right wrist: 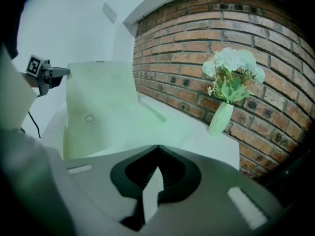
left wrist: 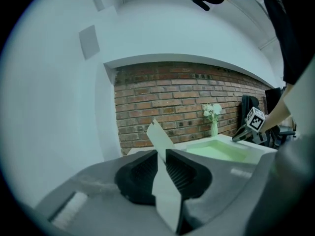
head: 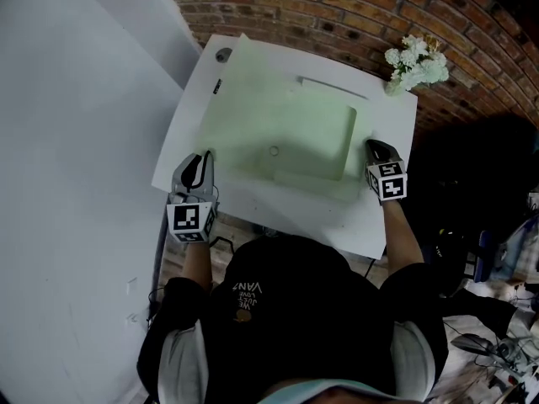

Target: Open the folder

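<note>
A pale green folder lies on the white table with its front cover raised on the left side; a round snap shows on it. My left gripper is at the cover's left edge. In the left gripper view a thin strip of that cover runs between the left gripper's pads, which stand slightly apart and do not press it. My right gripper is at the folder's right edge. The right gripper's tips meet, with a pale sheet edge pinched between them.
A white vase of pale flowers stands at the table's far right corner against the brick wall. A white wall runs along the left. Clutter and cables lie on the floor at the right.
</note>
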Available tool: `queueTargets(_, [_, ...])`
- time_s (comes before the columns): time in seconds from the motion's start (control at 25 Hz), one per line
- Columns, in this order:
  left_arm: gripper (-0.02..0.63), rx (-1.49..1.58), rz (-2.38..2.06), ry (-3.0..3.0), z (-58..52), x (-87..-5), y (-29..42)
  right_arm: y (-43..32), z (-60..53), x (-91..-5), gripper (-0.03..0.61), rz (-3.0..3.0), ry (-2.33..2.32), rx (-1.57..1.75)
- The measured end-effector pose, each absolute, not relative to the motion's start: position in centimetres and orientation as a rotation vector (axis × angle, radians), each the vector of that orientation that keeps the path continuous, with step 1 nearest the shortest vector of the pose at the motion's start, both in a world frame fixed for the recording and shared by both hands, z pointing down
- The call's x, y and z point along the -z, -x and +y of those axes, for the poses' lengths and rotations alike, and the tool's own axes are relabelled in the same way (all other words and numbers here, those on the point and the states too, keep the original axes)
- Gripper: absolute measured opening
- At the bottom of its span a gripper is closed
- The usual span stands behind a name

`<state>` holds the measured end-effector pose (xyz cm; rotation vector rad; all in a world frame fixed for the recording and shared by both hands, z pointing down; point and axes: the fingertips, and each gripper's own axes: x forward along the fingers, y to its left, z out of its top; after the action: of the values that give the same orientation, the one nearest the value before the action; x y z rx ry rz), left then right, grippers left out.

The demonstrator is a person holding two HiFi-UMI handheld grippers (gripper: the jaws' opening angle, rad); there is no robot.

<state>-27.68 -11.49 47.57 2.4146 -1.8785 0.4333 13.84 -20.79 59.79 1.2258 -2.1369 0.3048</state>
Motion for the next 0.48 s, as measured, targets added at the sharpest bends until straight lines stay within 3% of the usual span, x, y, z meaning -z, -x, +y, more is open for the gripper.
queueTargets(0.48, [0.078,-0.438,-1.874,-2.264,-12.5,-51.3,31.6,-14.0,-20.8,-59.9,-0.002,-2.094,-1.272,-0.313])
